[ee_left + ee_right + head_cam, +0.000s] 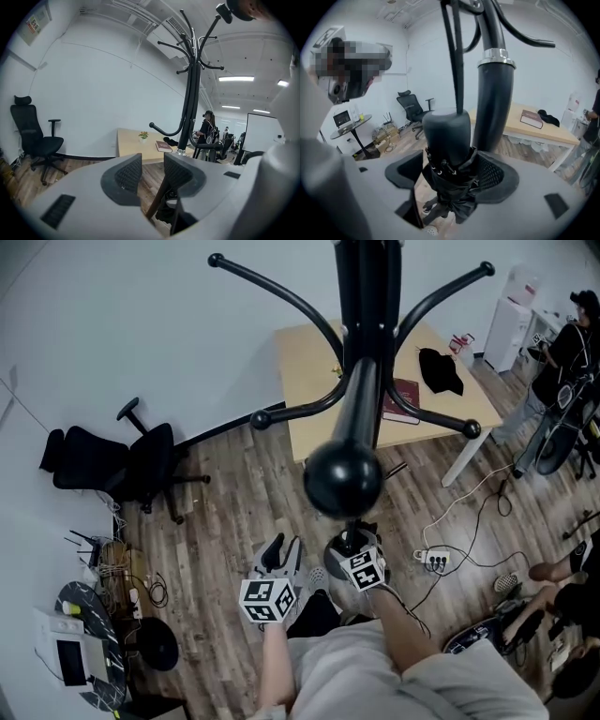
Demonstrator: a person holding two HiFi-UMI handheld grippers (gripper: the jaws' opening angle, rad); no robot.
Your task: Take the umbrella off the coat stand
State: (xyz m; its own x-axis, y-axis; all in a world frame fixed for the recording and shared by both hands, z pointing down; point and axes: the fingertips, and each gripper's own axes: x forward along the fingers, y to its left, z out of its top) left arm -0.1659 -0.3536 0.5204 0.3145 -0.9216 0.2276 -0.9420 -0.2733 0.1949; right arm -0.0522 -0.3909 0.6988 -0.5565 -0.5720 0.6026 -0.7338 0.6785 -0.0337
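Note:
A folded black umbrella (447, 154) hangs by a thin cord beside the black pole of the coat stand (494, 103). My right gripper (449, 178) stands open around it: the right pad lies against the folded fabric, the left pad is clear of it. In the head view the right gripper (352, 545) sits just below the coat stand's (361, 390) top knob, which hides most of the umbrella. My left gripper (283, 554) is beside it on the left, apart from the umbrella. In the left gripper view its jaws (152, 176) stand a little apart with nothing between them, and the stand (190, 103) rises ahead.
A light wooden desk (309, 362) behind the stand carries a dark red book (401, 399) and a black cloth (441, 371). A black office chair (122, 465) is at the left, a round side table (89, 643) at lower left. A power strip (436, 561) and cables lie on the floor at right.

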